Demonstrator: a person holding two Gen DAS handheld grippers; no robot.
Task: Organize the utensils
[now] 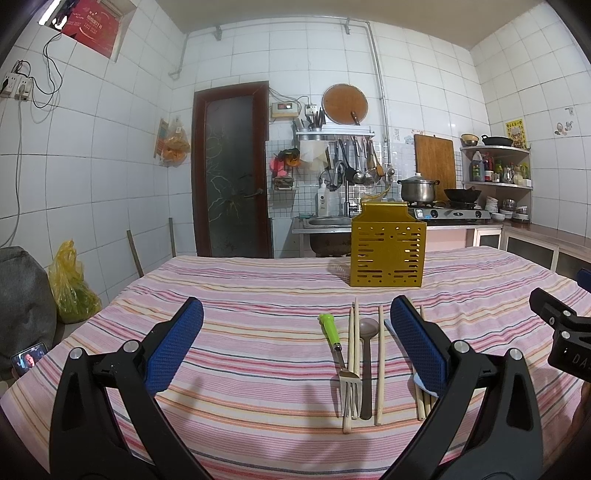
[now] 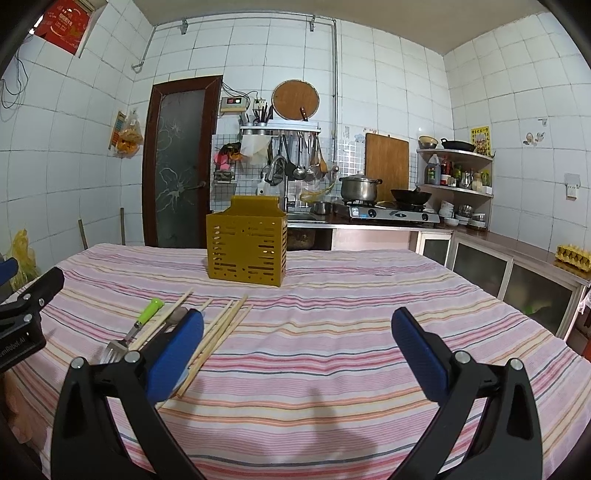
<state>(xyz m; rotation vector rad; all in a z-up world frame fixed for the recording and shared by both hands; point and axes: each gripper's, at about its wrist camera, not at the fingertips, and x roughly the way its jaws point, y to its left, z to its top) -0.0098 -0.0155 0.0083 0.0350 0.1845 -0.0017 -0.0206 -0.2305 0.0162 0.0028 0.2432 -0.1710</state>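
- Left wrist view: my left gripper (image 1: 295,347) gapes wide, holding nothing; fork (image 1: 341,363), spoon (image 1: 366,363), chopsticks (image 1: 379,360) lie between its fingers, rightward.
- My right gripper (image 2: 297,350) is spread, gripping nothing; utensils lie beside its left finger; yellow holder (image 2: 246,245) stands beyond.

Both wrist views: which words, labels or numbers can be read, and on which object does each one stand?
"DA", cut off by the picture's edge: on the black body of the right gripper, seen from the left wrist.
"nRobot.AI", its start cut off: on the black body of the left gripper, seen from the right wrist.
Red box in the wall niche: pale print, too blurred to read.
Yellow poster on the wall: too small.
Wall meter: red digits, unreadable.
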